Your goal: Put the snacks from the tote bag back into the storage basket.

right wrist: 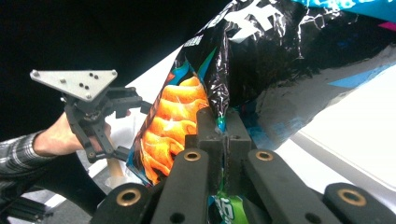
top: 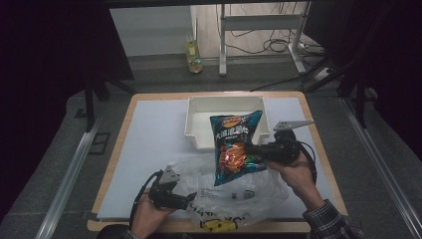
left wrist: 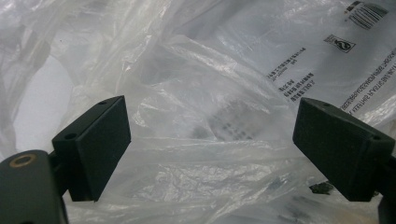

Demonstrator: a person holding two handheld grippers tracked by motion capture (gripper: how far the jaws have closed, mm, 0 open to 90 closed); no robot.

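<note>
One chip bag up in the air, one plastic bag spread below

Our right claw (top: 256,151) is clamped tight on the edge of the single chip bag (top: 235,145), holding it off the surface (top: 149,134) just in front of the one white bin (top: 199,122), the bag's top overlapping the bin's near wall; our left claw (top: 191,200) stands wide open with nothing pinched, resting at the rim of the one crumpled clear plastic bag (top: 229,191) that sprawls under the chip bag and crowds the near edge; beyond the surface, one yellowish bottle (top: 193,56) stands on the floor, well apart from it all
</note>
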